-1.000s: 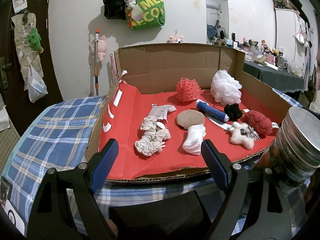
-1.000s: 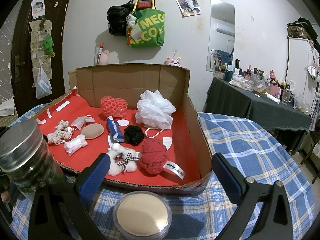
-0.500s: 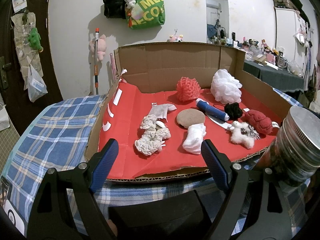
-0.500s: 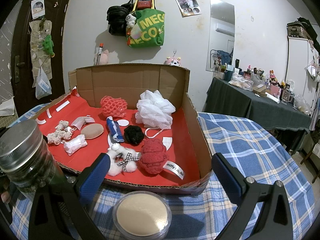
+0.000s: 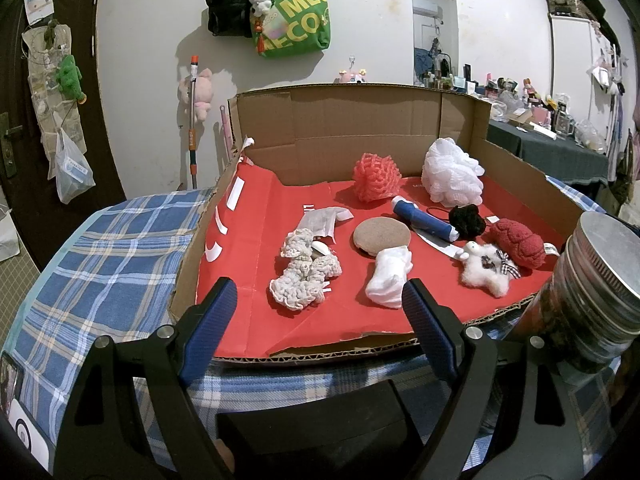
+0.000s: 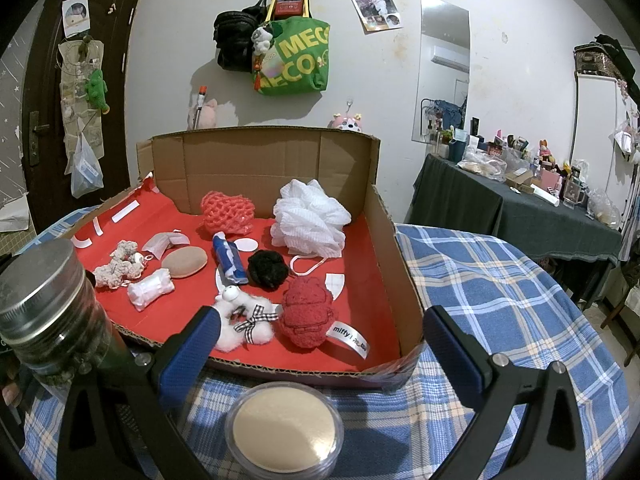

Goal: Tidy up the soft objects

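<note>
The soft objects lay scattered on the red lining of an open cardboard box (image 5: 360,120), which filled the centre of both views. In the left wrist view, a cream crocheted piece (image 5: 306,278) sat at lower centre, with a white rolled cloth (image 5: 390,276) just to its right and a tan round pad (image 5: 382,236) above that. A blue-and-white roll (image 5: 424,220) lay diagonally right of the pad, a black scrunchie (image 5: 466,220) beside its far end. Towards the back wall stood a coral mesh puff (image 5: 376,176) and, to its right, a white mesh puff (image 5: 452,172). At the right edge of the lining a red knitted toy (image 5: 520,242) rested next to a white fluffy toy (image 5: 484,270) with a checked bow.

The left gripper (image 5: 316,308) hovered at the bottom of its frame, before the box's near edge, its blue-padded jaws spread wide and grasping nothing. The right gripper (image 6: 320,336) likewise hung at the bottom of its view, jaws released and apart, nothing between them; the red knitted toy (image 6: 306,312) and white fluffy toy (image 6: 244,320) lay just beyond it.

A glass jar with a metal lid (image 6: 44,300) stood at lower left of the right view, outside the box. A clear round container (image 6: 284,428) holding a cream pad sat at bottom centre on the blue plaid cloth (image 6: 500,300). A green tote bag (image 6: 296,56) hung on the wall at upper centre.
</note>
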